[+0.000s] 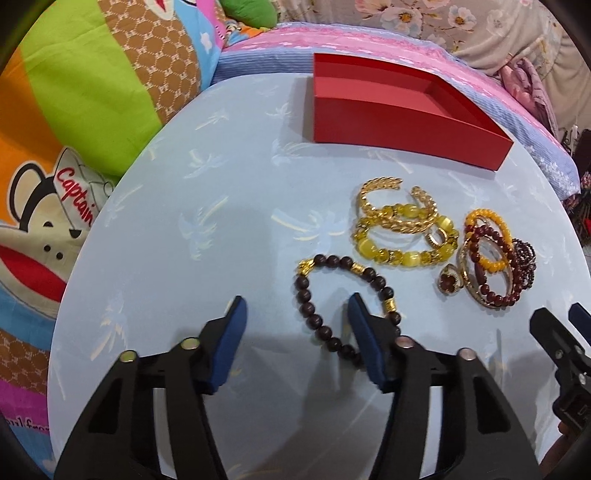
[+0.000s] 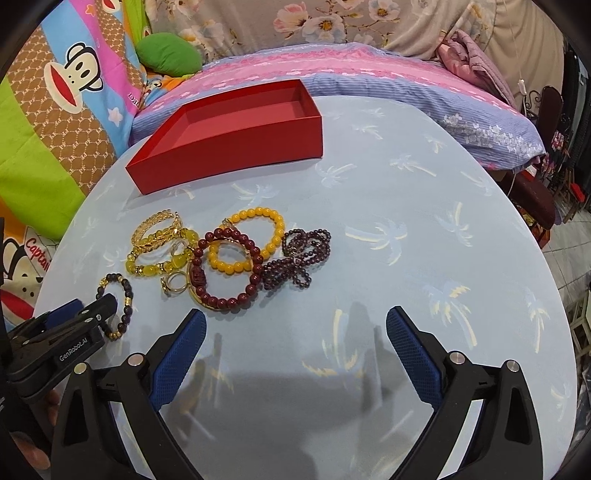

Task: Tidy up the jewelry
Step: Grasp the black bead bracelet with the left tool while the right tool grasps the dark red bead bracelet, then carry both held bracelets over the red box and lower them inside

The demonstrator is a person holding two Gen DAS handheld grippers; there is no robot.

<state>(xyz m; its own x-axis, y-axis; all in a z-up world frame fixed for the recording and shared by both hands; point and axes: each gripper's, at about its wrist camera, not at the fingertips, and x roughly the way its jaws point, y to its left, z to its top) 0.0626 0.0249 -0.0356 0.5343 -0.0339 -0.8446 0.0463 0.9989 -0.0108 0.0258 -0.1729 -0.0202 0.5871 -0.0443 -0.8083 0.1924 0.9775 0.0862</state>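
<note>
An empty red box [image 1: 402, 118] [image 2: 236, 136] stands at the far side of the round light-blue table [image 1: 184, 229]. A dark brown bead bracelet [image 1: 314, 321] [image 2: 127, 295] lies just ahead of my open left gripper [image 1: 297, 310], whose right finger overlaps the bracelet. Beyond it lie gold chain bangles [image 1: 395, 206] [image 2: 157, 230], a yellow stone bracelet [image 1: 402, 254] [image 2: 147, 267], a gold ring [image 1: 448, 282] [image 2: 173, 284], an orange bead bracelet [image 2: 247, 240], a dark red bead bracelet [image 2: 229, 299] and a garnet strand [image 2: 299, 258]. My right gripper [image 2: 295, 328] is open and empty, short of the pile.
Colourful monkey-print bedding [image 1: 74, 110] lies left of the table. A pink and blue striped cushion [image 2: 369, 77] lies behind it, with floral fabric [image 2: 369, 18] beyond. Dark furniture [image 2: 535, 199] stands at the right. The table edge [image 2: 554, 295] curves round on the right.
</note>
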